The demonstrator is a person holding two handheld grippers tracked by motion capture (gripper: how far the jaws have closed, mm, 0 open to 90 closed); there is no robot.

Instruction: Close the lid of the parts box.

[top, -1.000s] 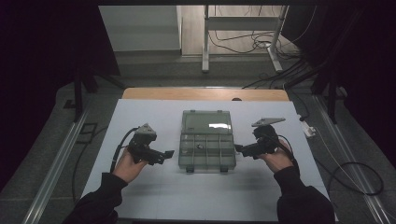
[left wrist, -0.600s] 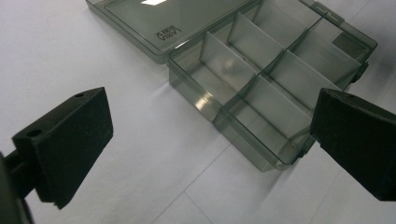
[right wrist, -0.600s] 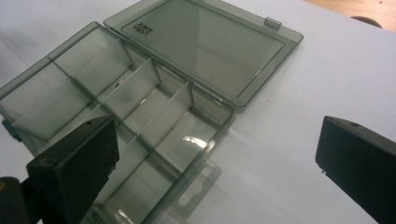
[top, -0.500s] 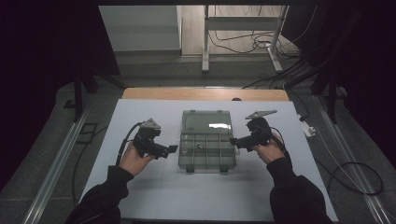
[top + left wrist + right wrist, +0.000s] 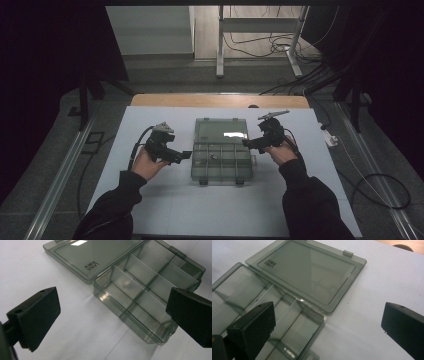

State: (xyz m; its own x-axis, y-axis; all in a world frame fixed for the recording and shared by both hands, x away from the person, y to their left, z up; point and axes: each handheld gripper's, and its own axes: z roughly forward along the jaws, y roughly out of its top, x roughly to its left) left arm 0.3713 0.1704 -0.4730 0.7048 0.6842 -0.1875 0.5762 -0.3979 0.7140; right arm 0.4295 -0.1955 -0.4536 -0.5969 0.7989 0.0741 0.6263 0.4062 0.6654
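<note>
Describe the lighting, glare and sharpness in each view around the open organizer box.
High view: dim, dark surroundings, a bright glare patch on the lid of the organizer box. Left gripper view: evenly lit white table, a small white reflection at the lid's far edge, the near jaws soft. Right gripper view: faint reflections across the lid, no hard shadows, the jaws slightly blurred.

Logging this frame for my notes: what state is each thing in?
Organizer box: open, resting on the table.
Lid: folded back flat.
Compartments: look empty from the gripper views.
Left tool: open, at the box's left side.
Right tool: open, at its right edge.
</note>
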